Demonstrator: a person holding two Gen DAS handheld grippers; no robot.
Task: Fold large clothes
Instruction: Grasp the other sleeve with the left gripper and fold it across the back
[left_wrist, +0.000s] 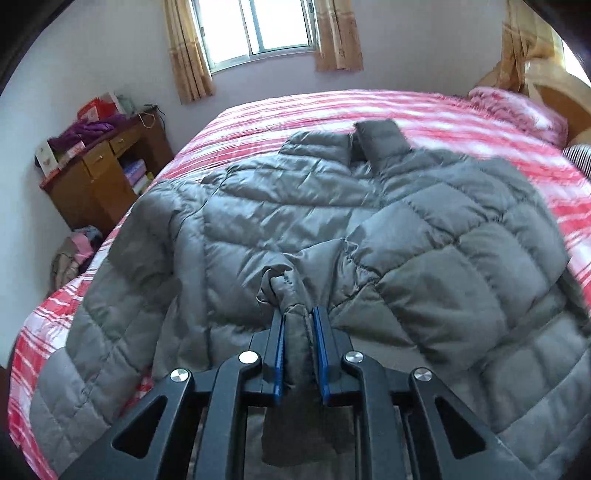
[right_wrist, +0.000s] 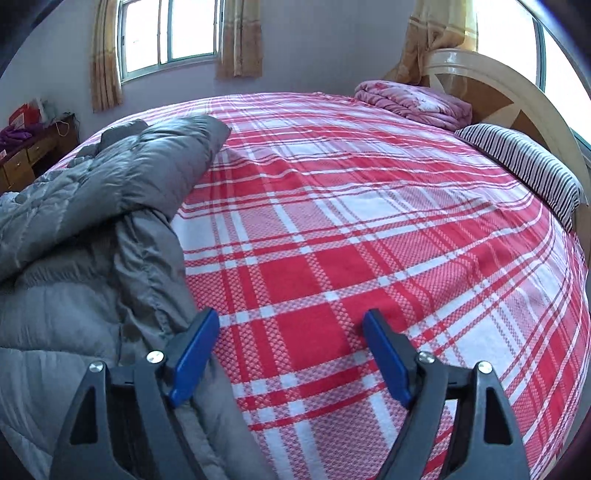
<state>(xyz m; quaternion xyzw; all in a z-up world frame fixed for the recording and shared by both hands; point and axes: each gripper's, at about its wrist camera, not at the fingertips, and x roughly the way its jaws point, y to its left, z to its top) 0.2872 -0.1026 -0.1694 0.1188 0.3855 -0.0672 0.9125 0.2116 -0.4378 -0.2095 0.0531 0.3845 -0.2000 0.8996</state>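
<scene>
The left hand-held gripper is clenched on a bunched fold of the grey puffer jacket, which lies spread across the near side of the bed and fills the centre and lower part of the left wrist view, collar toward the top of the frame. The right hand-held gripper is released, jaws wide apart over bare plaid cover, its left finger just beside the jacket's edge at lower left of its frame. To fold well, I would judge it best to carry the pinched fabric low and steadily across the body so the slippery quilted shell does not slide out, and to bring the free gripper onto the nearby hem to keep the edge square; puffy padding tends to spring back, so press after laying it. The red-and-white checked bedcover looks flat and roomy. A folded pink blanket and striped pillow sit at upper right by the headboard; a wooden cabinet stands at left, curtained window above.
</scene>
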